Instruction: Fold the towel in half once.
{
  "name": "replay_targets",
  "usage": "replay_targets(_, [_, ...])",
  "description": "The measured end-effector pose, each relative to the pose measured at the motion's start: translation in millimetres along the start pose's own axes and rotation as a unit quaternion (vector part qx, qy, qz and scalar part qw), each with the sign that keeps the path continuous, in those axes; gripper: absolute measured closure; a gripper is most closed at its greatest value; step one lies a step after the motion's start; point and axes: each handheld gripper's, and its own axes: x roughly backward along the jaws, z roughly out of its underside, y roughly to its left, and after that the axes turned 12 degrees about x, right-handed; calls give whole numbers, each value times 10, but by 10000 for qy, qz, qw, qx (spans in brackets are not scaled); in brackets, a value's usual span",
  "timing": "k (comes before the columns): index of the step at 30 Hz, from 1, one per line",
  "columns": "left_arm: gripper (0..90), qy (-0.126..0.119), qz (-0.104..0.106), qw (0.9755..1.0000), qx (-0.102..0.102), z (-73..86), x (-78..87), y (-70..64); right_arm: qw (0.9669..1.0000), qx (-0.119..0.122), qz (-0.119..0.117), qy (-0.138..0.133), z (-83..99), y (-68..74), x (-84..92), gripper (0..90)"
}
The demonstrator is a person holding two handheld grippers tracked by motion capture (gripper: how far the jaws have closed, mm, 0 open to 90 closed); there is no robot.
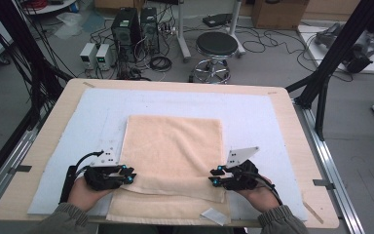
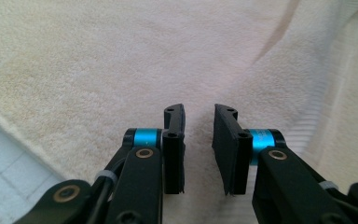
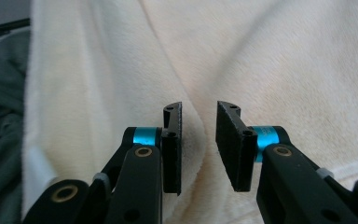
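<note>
A cream towel (image 1: 175, 146) lies folded on the white mat, its upper layer ending short of the front edge so a lower strip shows. My left gripper (image 1: 129, 174) is at the towel's left edge near the front. My right gripper (image 1: 215, 176) is at the towel's right edge, opposite. In the left gripper view the gripper (image 2: 199, 114) stands open low over the towel (image 2: 121, 56), with pile showing in the gap. In the right gripper view the gripper (image 3: 199, 109) is open too, and a fold edge of the towel (image 3: 284, 60) runs up between its jaws.
The white mat (image 1: 253, 112) covers most of the wooden table (image 1: 294, 131). A small white slip (image 1: 214, 216) lies at the front edge. Behind the table stand a black stool (image 1: 216, 46) and computer towers (image 1: 126, 29). A black frame post (image 1: 331, 58) rises at the right.
</note>
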Motion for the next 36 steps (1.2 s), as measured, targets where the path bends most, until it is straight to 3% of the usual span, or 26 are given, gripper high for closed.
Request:
replay_targets(2, [720,-33,76,9999,-66,39,45,-41,9998,163,-73,-7,-12,66,16,696])
replay_targets(5, [693,118,84,9998,-133,111,25,-63,9992,339,-171,118,-8,126,-23,666])
replay_targets(9, [699,212,79,9997,-106,168,-51,-55,9982,378,-251,394,32,149,-149,699])
replay_targets(14, [859,228,5,9997,-105,120,-21,-77,9980,259,-431,381,37,100,-173,840])
replay_targets(17, [868,27,3,9999,-118,45,138,-159,9987,233,-428,170,-39,98,-41,848])
replay_targets(22, [867,-241,282,9989,-274,-48,554,-453,9974,480,-509,-143,-269,269,275,841])
replay_targets(24, [826,-334,390,9985,-214,-30,656,-523,9962,523,-612,-322,-312,340,359,759])
replay_targets(25, [757,-387,350,9985,-166,-13,677,-522,9959,459,-679,-394,-313,349,386,707])
replay_targets(27, [717,-343,216,9992,-55,36,650,-458,9964,376,-622,-428,-283,332,400,678])
replay_targets(31, [651,-154,189,9996,132,155,441,-312,9978,279,-573,-168,-172,284,260,654])
replay_targets(36, [603,62,242,9997,28,230,219,-288,9972,380,-638,120,-102,259,68,635])
